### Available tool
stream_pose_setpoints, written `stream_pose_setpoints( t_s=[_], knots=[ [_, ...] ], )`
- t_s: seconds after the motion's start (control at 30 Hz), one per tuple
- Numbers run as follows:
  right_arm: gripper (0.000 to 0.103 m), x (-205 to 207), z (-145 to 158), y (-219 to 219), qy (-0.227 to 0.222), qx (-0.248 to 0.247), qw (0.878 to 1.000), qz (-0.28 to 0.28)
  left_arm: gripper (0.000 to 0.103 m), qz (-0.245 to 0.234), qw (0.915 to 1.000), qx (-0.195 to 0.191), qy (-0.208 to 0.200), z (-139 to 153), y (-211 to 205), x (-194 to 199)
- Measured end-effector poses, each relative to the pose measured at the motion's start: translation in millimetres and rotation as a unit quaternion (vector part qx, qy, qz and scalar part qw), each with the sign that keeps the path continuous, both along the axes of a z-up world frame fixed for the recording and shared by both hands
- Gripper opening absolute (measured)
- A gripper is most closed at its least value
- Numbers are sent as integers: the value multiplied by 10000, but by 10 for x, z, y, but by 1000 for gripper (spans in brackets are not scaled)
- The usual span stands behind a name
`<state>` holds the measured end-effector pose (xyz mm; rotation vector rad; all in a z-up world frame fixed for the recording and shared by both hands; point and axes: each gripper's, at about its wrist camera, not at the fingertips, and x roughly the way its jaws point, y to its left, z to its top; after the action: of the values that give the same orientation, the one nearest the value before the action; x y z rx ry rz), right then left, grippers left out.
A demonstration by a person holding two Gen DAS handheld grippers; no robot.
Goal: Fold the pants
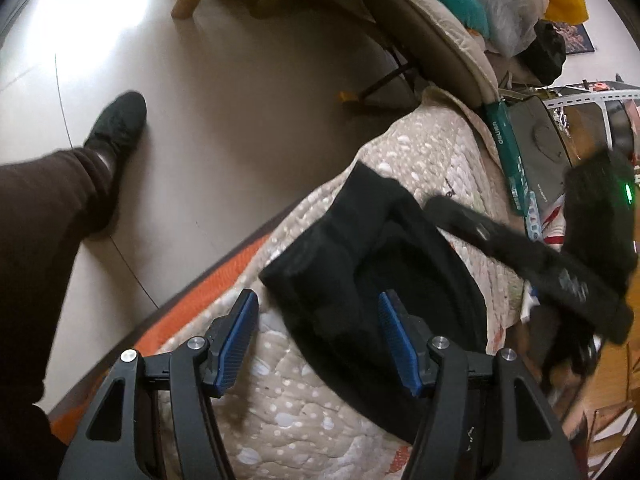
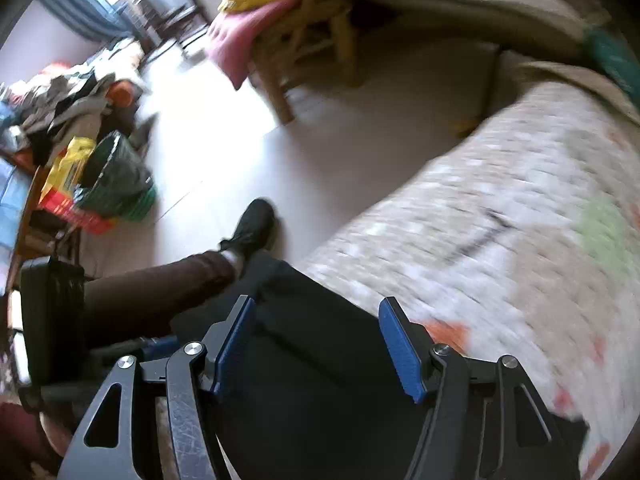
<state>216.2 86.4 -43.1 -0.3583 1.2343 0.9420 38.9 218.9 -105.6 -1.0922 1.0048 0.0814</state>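
Note:
Black pants (image 1: 360,264) lie bunched on a beige quilted bed cover (image 1: 432,148). My left gripper (image 1: 318,344) is open just above the near edge of the pants, with fabric showing between its blue pads. The right gripper shows in the left wrist view (image 1: 520,256) as a blurred black tool at the right, over the pants' far side. In the right wrist view, my right gripper (image 2: 316,348) is open over the black pants (image 2: 320,360), which spread under and between its fingers. The bed cover (image 2: 500,220) runs off to the right.
The person's brown-trousered leg and black shoe (image 1: 120,128) stand on the pale floor left of the bed. A wooden chair (image 2: 304,52), a cushion pile (image 1: 452,12), bags and a clutter heap (image 2: 80,120) lie beyond. An orange bed edge (image 1: 200,292) borders the quilt.

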Motion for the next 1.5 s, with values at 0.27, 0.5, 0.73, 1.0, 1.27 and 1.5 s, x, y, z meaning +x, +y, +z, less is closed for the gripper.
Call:
stream_pose_setpoints(
  t_s=[0.27, 0.5, 0.73, 1.0, 1.27, 1.5],
  knots=[
    [69, 96, -471, 634, 573, -440, 9955, 615, 63, 1, 9999, -69, 133, -76, -65, 45],
    [21, -88, -529, 727, 541, -553, 9917, 1024, 21, -256, 9994, 233, 89, 17, -107, 80],
    [17, -180, -56, 511, 195, -88, 9967, 777, 16, -408, 9969, 527, -411, 396, -171, 5],
    [17, -267, 556, -102, -239, 413, 9983, 349, 15, -886, 9908, 621, -809, 847, -637, 68],
    [17, -151, 739, -1300, -322, 704, 9946, -695, 16, -1985, 9720, 960, -811, 962, -1642, 377],
    [33, -121, 361, -2440, -59, 574, 9834, -1718, 26, -3085, 9349, 1575, -774, 825, -2456, 375]
  ],
)
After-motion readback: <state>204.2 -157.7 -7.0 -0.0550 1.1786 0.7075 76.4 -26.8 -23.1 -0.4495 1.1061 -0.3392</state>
